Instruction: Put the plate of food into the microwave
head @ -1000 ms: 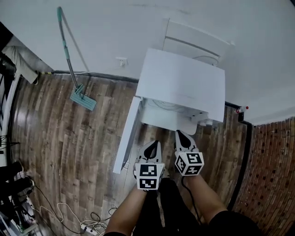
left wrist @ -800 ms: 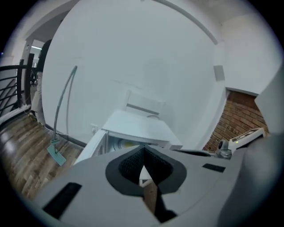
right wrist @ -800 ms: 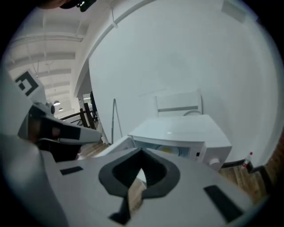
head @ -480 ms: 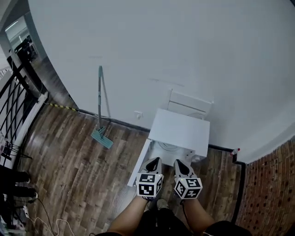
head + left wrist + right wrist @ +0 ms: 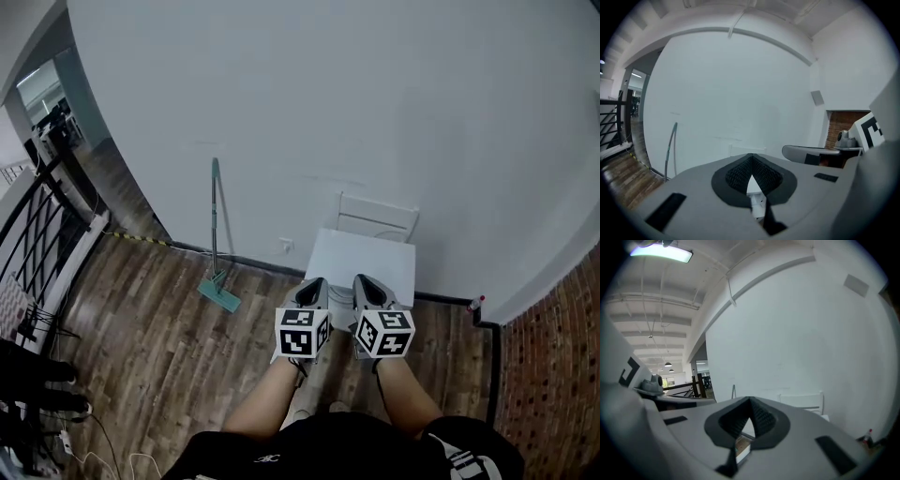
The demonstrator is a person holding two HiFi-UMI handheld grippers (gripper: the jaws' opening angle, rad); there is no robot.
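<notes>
The left gripper (image 5: 313, 284) and right gripper (image 5: 362, 281) hover side by side, jaws pressed together, empty. Beneath them stands a white box (image 5: 367, 261); possibly the microwave.

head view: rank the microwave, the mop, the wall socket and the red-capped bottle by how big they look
1. white microwave, the broadest patch by far
2. mop, long but thin
3. wall socket and red-capped bottle: both tiny and too alike to rank
</notes>
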